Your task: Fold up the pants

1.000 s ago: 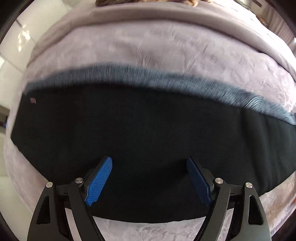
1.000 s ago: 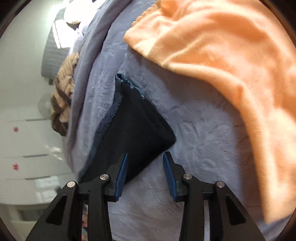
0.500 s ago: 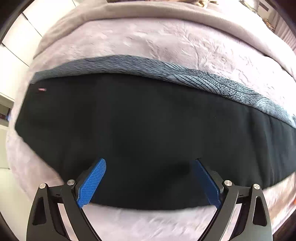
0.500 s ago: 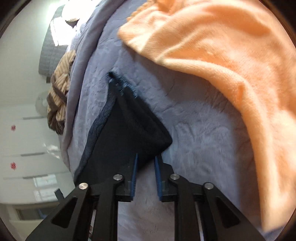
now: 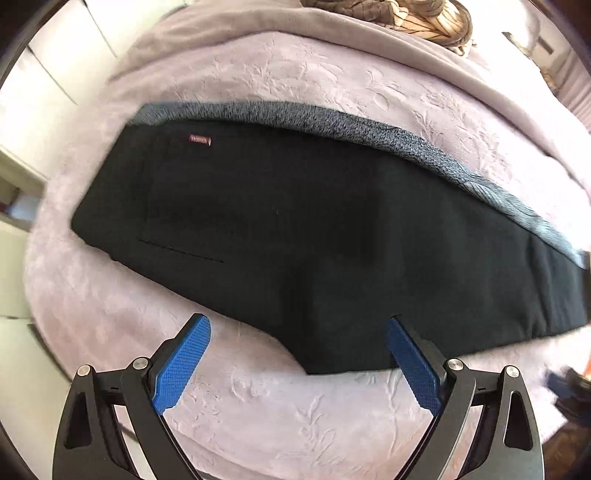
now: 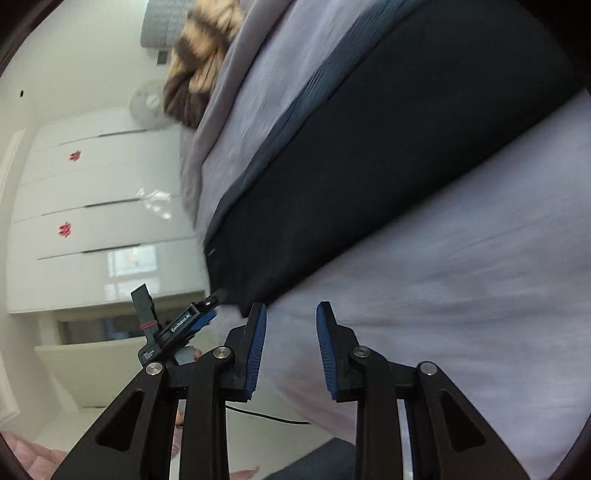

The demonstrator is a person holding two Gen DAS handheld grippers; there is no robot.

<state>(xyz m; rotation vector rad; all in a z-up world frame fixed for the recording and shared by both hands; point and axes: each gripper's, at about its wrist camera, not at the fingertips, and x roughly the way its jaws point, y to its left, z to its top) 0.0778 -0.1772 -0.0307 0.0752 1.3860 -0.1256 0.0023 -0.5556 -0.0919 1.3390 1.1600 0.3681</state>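
Note:
Black pants lie folded lengthwise in a long strip on the lilac bed cover. A small red label marks their left end, and a blue-grey fleecy lining shows along the far edge. My left gripper hangs open and wide over their near edge, holding nothing. In the right wrist view the pants run up to the right. My right gripper sits just off their near end; its jaws are opening with only bed cover between them.
A brown and cream striped garment lies at the far side of the bed. White wardrobe doors stand beyond the bed's edge. The left gripper shows past that edge. A thin black cable crosses below.
The left gripper opened wider and slid along the pants to the labelled end. The right gripper narrowed at a pants corner, then swung far away; the orange blanket left its view.

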